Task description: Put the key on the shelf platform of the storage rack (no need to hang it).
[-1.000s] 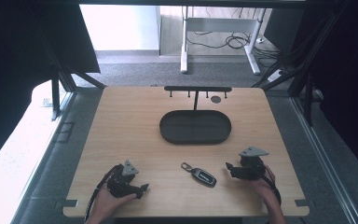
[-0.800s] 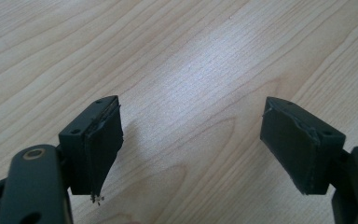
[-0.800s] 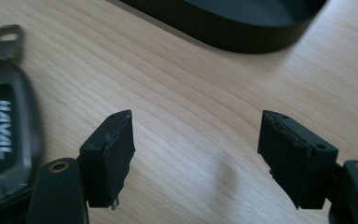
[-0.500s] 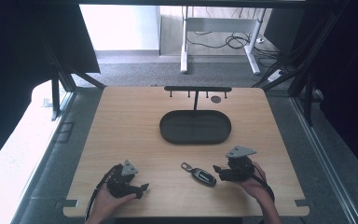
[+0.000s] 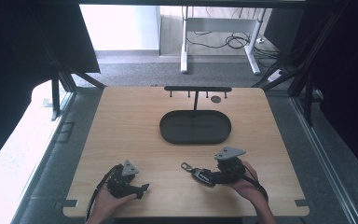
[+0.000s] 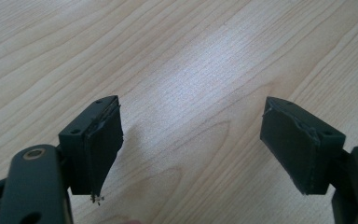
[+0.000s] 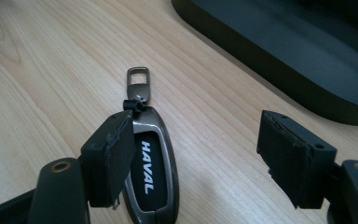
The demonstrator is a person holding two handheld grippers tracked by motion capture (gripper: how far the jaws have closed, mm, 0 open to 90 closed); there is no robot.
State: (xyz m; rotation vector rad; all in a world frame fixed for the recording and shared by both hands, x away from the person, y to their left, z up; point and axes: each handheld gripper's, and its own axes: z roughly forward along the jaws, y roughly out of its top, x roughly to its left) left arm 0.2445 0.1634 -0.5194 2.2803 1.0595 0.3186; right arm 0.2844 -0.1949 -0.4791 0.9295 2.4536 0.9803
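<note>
A dark car key fob with a metal loop and the word HAVAL lies flat on the wooden table; in the high view the key fob sits near the front edge. My right gripper is open, its left jaw right beside the fob, the other jaw well apart. The same right gripper reaches the fob from the right. My left gripper is open over bare wood, resting at the front left as the left gripper in the high view.
A black oval tray lies at the table's middle, its rim just beyond the fob. Behind it stands a black hook rack with a small round disc beside it. The table's front edge is close to both hands.
My right gripper has moved left across the table until its jaws stand at the key fob. The left gripper has stayed put.
</note>
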